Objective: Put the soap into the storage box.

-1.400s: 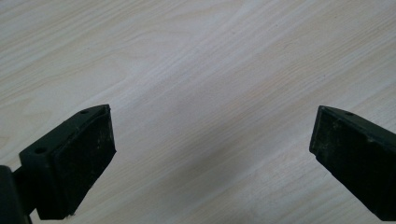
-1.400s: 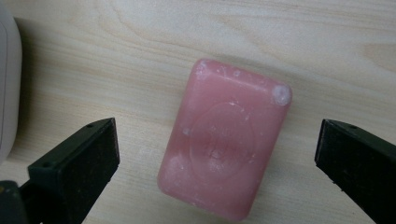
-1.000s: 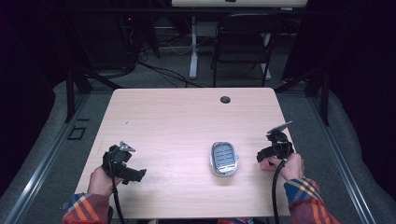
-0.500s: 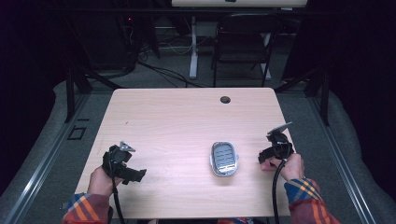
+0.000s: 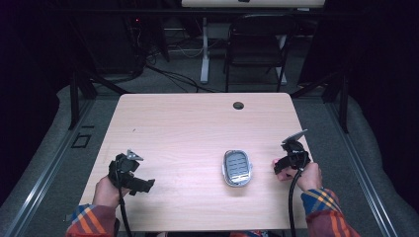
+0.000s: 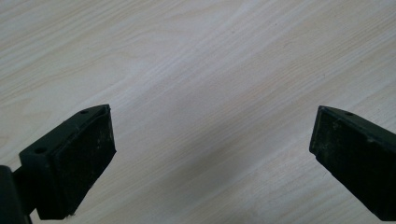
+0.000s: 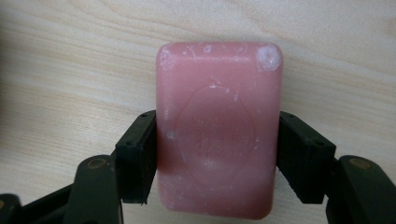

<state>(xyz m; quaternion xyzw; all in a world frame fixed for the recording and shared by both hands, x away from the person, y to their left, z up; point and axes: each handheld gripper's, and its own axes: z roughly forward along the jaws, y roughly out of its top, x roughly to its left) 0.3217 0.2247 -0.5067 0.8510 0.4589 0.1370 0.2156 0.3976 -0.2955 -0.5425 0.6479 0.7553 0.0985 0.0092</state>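
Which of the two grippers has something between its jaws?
The right gripper: its jaws have just closed on the long sides of a pink soap bar. The left gripper stands open over bare table.

Soap [image 7: 218, 135] on table [image 5: 188, 128] — right of dish [image 5: 236, 167].

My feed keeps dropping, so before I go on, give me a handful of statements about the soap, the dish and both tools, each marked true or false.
1. The right tool grips a pink soap bar by its two long sides. True; its jaws have just been closing on it.
2. The soap bar lies in the soap dish. False: the dish sits on the table with nothing pink in it, apart from the right tool.
3. The left tool is open, with bare wood between its jaws. True.
4. The left tool rests on the soap dish. False: in the high view it is near the table's left edge, far from the dish.
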